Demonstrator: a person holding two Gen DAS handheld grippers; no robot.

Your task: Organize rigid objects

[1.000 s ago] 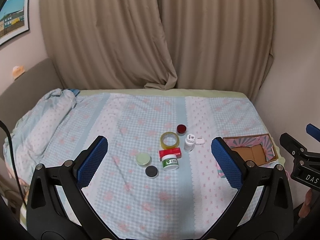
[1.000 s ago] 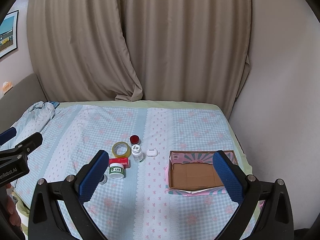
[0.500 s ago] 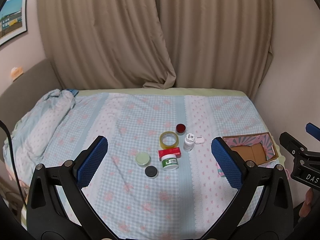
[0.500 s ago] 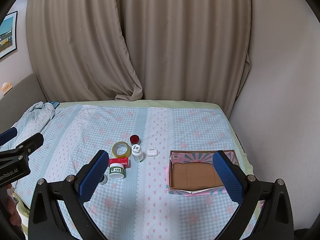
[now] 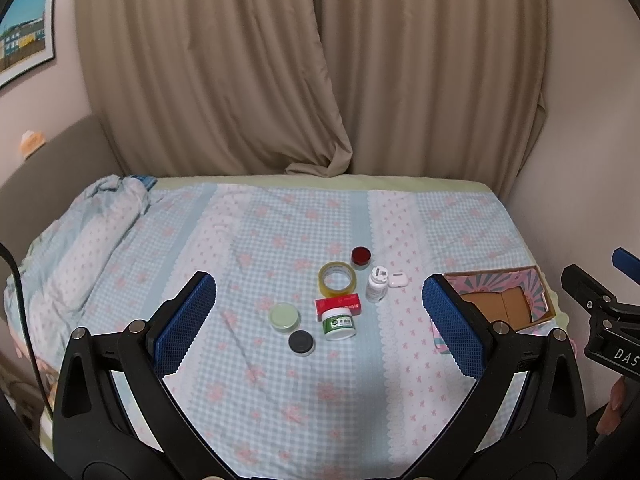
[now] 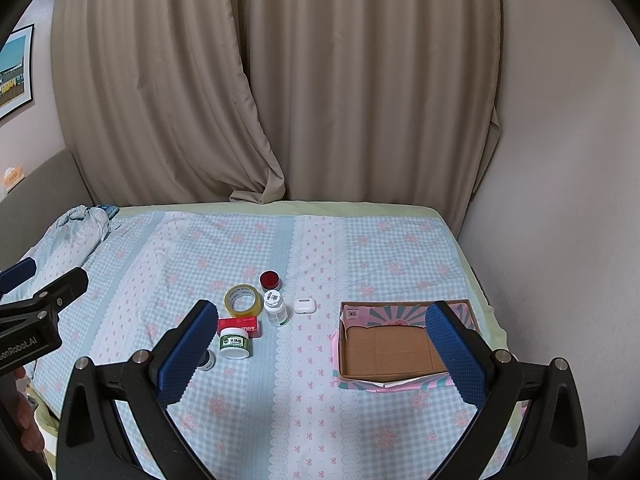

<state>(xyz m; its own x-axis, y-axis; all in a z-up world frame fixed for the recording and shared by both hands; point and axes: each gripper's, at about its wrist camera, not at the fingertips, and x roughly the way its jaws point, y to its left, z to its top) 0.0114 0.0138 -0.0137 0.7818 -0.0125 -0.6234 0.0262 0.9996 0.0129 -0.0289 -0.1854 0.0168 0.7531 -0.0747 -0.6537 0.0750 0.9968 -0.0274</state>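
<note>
A cluster of small items lies mid-bed: a tape roll [image 5: 337, 278], a red-lidded jar [image 5: 361, 257], a white pill bottle [image 5: 377, 283], a white earbud case [image 5: 397, 279], a red box [image 5: 338, 305], a green-labelled white jar [image 5: 339, 323], a pale green lid [image 5: 284, 317] and a black-lidded jar [image 5: 301, 342]. An open cardboard box [image 6: 390, 346] with a pink patterned rim sits at the right. My left gripper [image 5: 320, 320] is open and empty, held above the near side of the cluster. My right gripper [image 6: 320, 350] is open and empty, between the cluster and the box.
The bed has a blue checked sheet [image 5: 280, 232] with a bunched quilt [image 5: 80, 236] at the left. Beige curtains [image 5: 312, 68] hang behind. A wall [image 6: 560, 160] runs close along the right edge. The box also shows in the left wrist view [image 5: 506, 300].
Both views have shifted only slightly; the items sit marginally higher in the left wrist view. Nothing was grasped or moved on the bed.
</note>
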